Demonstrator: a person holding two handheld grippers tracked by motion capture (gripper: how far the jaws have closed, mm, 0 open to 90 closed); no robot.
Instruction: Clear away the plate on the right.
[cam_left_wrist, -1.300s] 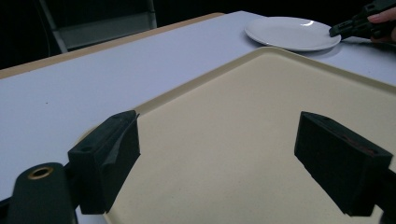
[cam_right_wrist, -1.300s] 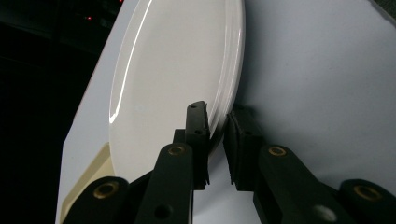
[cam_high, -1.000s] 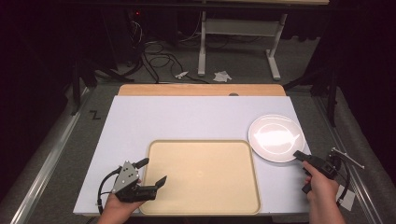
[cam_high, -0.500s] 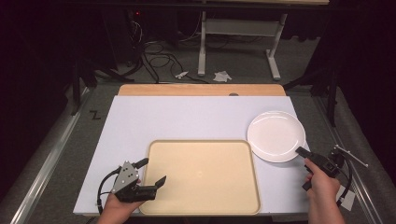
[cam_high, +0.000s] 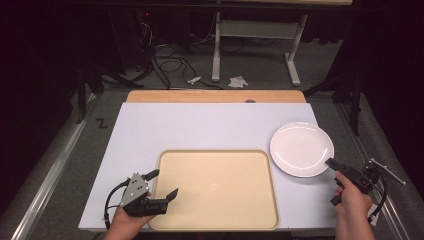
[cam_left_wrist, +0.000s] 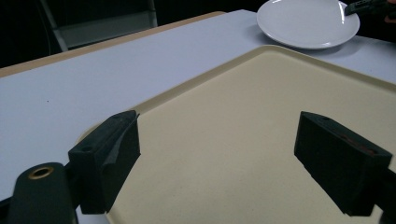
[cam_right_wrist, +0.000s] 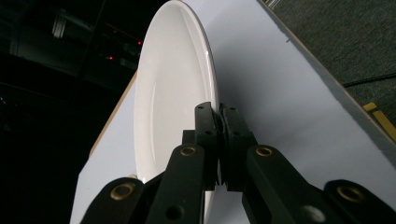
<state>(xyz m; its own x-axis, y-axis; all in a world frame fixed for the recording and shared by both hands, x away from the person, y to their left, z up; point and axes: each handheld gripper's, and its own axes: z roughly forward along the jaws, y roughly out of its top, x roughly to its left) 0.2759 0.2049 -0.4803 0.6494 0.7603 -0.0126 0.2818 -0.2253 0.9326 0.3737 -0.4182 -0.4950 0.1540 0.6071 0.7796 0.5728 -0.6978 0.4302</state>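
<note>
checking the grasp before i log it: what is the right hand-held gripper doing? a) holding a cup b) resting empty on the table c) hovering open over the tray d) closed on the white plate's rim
d: the right hand-held gripper has its jaws pinched together on the near rim of the white plate.

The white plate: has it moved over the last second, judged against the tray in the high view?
Yes. The white plate, pinched at its rim by the right gripper, has shifted slightly left toward the tray, now nearly meeting the tray's right edge.
</note>
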